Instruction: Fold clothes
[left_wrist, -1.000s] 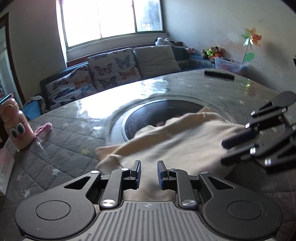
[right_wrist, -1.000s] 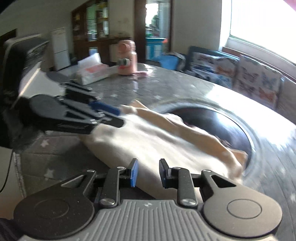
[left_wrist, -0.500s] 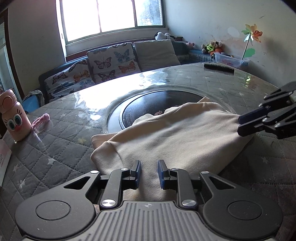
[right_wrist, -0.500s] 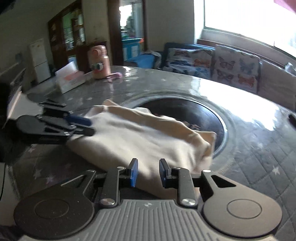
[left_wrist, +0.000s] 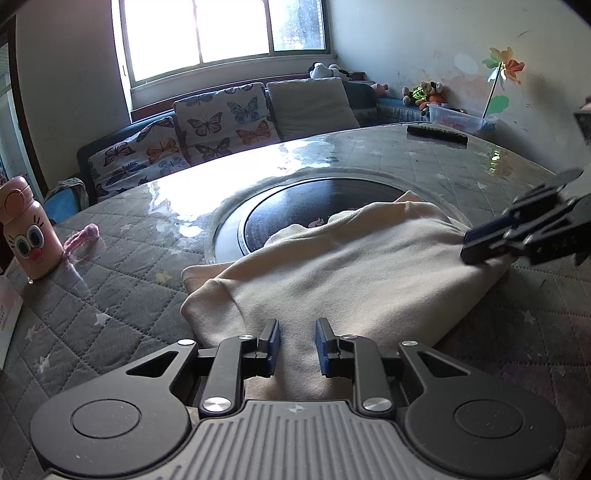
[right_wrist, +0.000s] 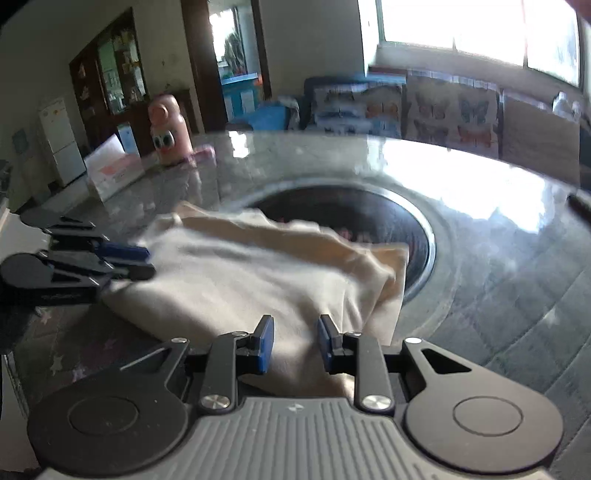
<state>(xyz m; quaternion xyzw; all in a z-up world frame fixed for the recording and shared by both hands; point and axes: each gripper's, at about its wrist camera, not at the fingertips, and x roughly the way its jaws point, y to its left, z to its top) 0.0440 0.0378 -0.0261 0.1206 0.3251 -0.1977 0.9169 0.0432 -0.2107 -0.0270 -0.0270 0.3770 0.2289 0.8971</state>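
A cream garment (left_wrist: 332, 266) lies folded into a thick pad on the grey quilted table (left_wrist: 110, 295), its far edge over a dark round inset (left_wrist: 314, 199). My left gripper (left_wrist: 295, 328) sits at the garment's near left end. Its blue pads stand apart, with cloth lying flat between and under them. In the right wrist view the garment (right_wrist: 240, 273) spreads leftward to the left gripper (right_wrist: 146, 262) at its far corner. My right gripper (right_wrist: 295, 325) rests at the opposite end with a clear gap over the cloth. The left wrist view shows this right gripper (left_wrist: 465, 243) at the cloth's right edge.
A pink cartoon bottle (left_wrist: 31, 236) and a pink cord (left_wrist: 79, 240) stand at the table's left. A dark remote (left_wrist: 436, 133) lies at the far right. A tissue box (right_wrist: 110, 173) sits near the bottle (right_wrist: 168, 136). Butterfly cushions line a sofa under the window.
The garment, blurred and bunched a second ago, now lies flat and still. The right gripper has drawn back from over the cloth to its right edge. The left gripper has hardly moved.
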